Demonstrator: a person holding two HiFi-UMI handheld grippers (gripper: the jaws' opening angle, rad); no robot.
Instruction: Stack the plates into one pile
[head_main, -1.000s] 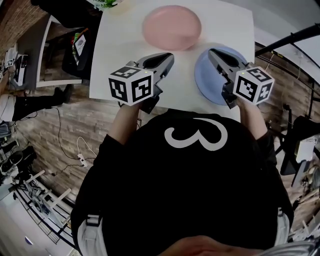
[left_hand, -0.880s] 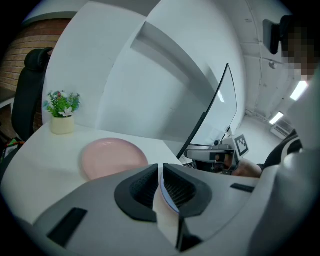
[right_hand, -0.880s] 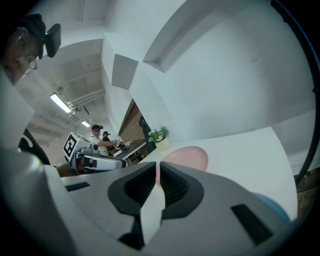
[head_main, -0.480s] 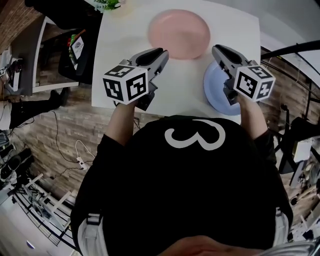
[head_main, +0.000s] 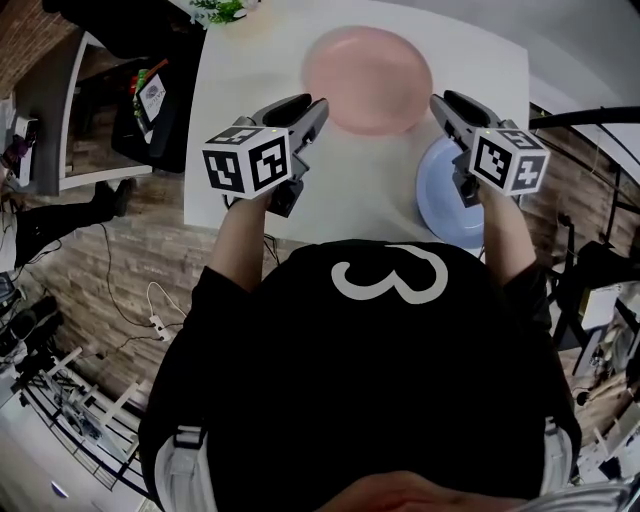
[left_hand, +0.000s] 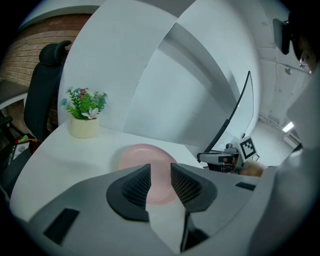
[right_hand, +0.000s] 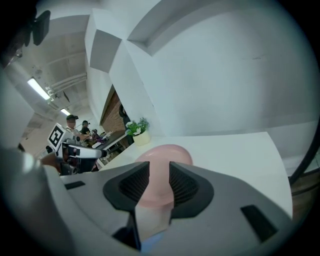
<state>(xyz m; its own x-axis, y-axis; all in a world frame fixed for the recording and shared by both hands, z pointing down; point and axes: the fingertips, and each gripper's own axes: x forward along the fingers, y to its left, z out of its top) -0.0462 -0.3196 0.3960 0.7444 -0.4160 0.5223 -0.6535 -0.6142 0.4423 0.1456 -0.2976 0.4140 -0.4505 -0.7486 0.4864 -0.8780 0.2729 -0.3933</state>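
Note:
A pink plate lies at the far middle of the white table. A blue plate lies at the near right edge, partly hidden under my right hand. My left gripper hovers just left of the pink plate, and its jaws are opening with nothing between them. My right gripper hovers past the blue plate's far rim, beside the pink plate's right edge, jaws also opening and empty. In the left gripper view the pink plate lies ahead of the parted left gripper. In the right gripper view the pink plate shows beyond the right gripper.
A small potted plant stands at the table's far left corner. A dark chair is behind that corner. The table's left edge drops to a brick-patterned floor with cables and shelving. People stand far off in the right gripper view.
Both grippers have moved forward over the table toward the pink plate. The right one has left the middle of the blue plate. Both pairs of jaws have parted from shut.

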